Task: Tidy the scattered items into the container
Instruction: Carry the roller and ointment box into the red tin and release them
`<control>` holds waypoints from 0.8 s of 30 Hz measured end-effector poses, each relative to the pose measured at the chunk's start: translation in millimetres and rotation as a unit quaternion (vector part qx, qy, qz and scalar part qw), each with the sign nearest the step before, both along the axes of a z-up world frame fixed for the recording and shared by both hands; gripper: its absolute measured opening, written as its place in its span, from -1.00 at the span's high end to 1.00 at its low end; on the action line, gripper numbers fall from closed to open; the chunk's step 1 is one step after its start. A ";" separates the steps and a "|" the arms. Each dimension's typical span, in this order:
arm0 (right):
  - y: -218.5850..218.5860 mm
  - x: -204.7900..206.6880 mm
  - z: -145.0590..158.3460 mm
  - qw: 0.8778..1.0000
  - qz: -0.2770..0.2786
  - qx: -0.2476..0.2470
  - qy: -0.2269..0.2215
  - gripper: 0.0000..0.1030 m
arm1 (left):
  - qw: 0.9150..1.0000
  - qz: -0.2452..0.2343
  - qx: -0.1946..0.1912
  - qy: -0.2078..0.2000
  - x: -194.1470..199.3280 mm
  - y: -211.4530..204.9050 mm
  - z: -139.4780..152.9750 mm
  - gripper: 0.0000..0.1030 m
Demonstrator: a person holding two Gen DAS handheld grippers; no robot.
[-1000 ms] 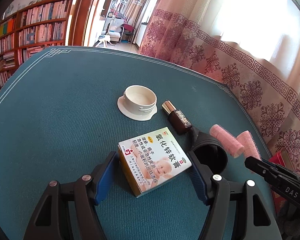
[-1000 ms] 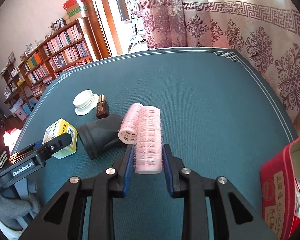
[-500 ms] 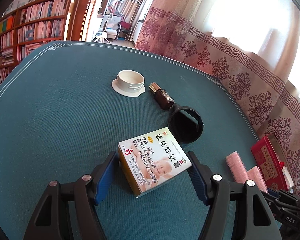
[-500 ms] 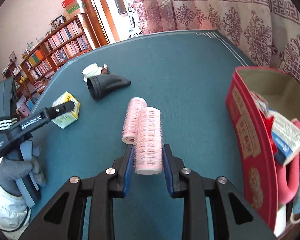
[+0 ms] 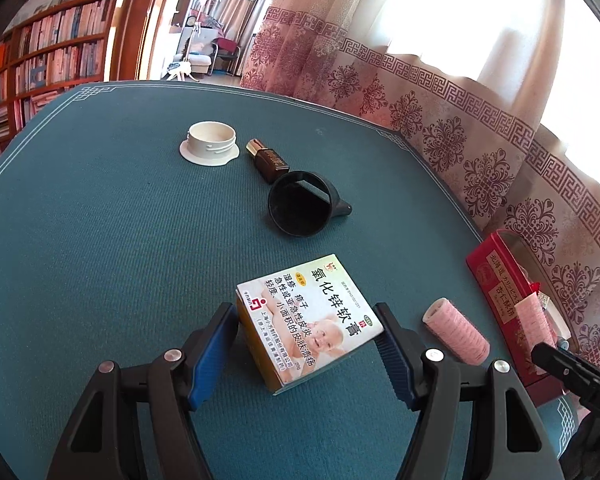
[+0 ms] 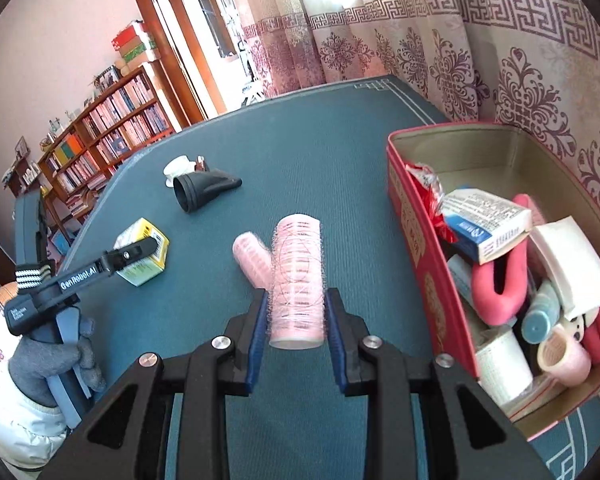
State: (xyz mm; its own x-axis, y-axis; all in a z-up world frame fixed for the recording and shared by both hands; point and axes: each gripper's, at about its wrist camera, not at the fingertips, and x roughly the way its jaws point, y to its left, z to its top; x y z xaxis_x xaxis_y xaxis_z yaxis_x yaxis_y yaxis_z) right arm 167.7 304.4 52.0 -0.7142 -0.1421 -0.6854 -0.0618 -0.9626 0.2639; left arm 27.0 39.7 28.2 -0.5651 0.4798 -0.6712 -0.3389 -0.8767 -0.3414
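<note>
While the left gripper point(image 5: 306, 338) squeezes the white and yellow cardboard medicine box point(image 5: 308, 320) between its blue pads, the box sits tilted above the dark teal table cloth point(image 5: 100, 240). Its jaws stand about halfway apart and press on both sides of the box. From the left camera, the black plastic funnel-shaped nozzle point(image 5: 304, 204) lies on its side at about 12 o'clock from the box, with its wide mouth facing the camera. A small brown bottle with a gold cap point(image 5: 268, 158) lies just past the nozzle, and the round white plastic lid point(image 5: 210, 144) sits beside it, further off at 11 o'clock. One pink fuzzy hair roller point(image 5: 456, 332) lies on the cloth at 3 o'clock from the box. The right gripper point(image 6: 296, 312) has its jaws nearly closed on a second pink hair roller point(image 6: 298, 280), which points away from the camera. From the right camera, the loose roller shows just behind the held one, at 10 o'clock. The red cardboard container point(image 6: 416, 248) stands open at 3 o'clock from the right gripper, near the patterned curtain point(image 6: 500, 60). It is already crowded with boxes, tubes, pink things and another roller. A gloved hand point(image 6: 60, 356) grips the left tool at 9 o'clock.
</note>
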 end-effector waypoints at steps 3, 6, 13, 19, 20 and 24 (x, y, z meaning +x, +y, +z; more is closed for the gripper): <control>3.3 4.5 13.5 1.000 -0.006 -0.006 0.024 0.40 | 1.000 -0.008 -0.001 0.001 4.7 7.5 2.9 -0.36; 10.6 9.2 20.2 0.999 -0.018 -0.005 0.037 0.40 | 1.000 -0.017 -0.004 0.007 9.7 15.2 7.9 -0.36; 52.3 31.3 27.0 0.996 -0.079 0.000 0.048 0.40 | 0.999 -0.039 -0.008 0.015 19.3 36.3 16.8 -0.36; 84.0 50.0 31.9 0.991 -0.120 0.014 0.062 0.40 | 0.997 -0.069 -0.013 0.026 31.4 65.2 28.0 -0.36; 89.6 53.6 31.3 0.990 -0.126 0.015 0.063 0.40 | 0.997 -0.075 -0.013 0.029 33.6 71.0 30.4 -0.36; 107.6 57.9 26.1 0.987 -0.146 0.017 0.063 0.40 | 0.994 -0.100 -0.013 0.038 41.2 94.5 40.1 -0.36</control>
